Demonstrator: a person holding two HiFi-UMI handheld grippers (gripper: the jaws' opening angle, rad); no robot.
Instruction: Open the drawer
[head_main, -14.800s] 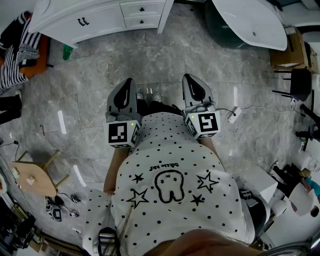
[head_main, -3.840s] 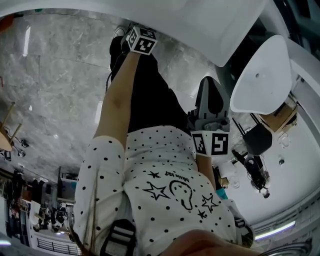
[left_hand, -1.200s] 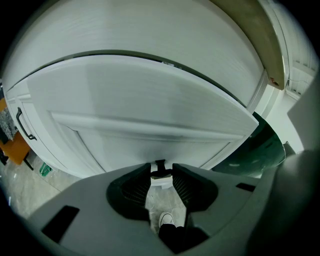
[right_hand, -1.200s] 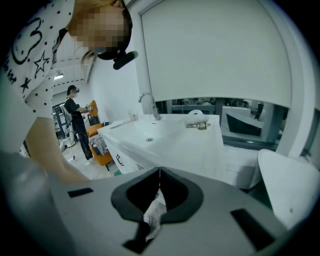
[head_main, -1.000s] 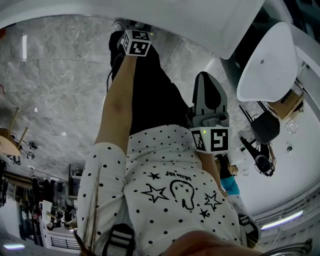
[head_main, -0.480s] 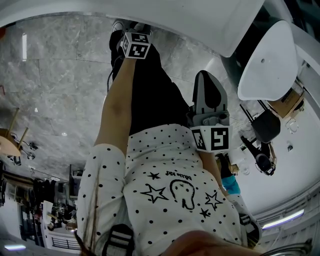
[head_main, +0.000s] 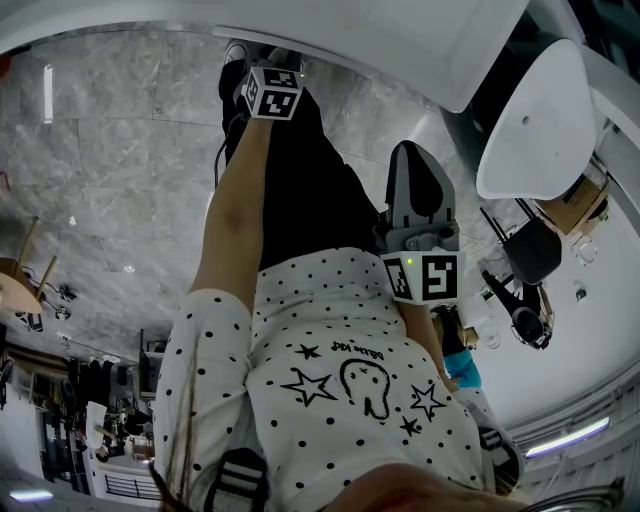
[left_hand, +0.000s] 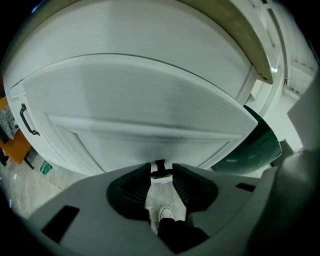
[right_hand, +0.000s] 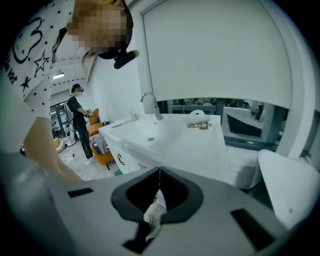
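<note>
Drawer (left_hand: 150, 110) sits dead ahead of the left gripper (left_hand: 161, 176), jaws pinching its tiny black knob (left_hand: 159, 165). It looks rigid and maybe slippery, so pull straight. Right gripper (right_hand: 159, 174) is closed, empty.

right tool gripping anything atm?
No, in the right gripper view the right tool has its jaws together tip to tip, with nothing between them.
</note>
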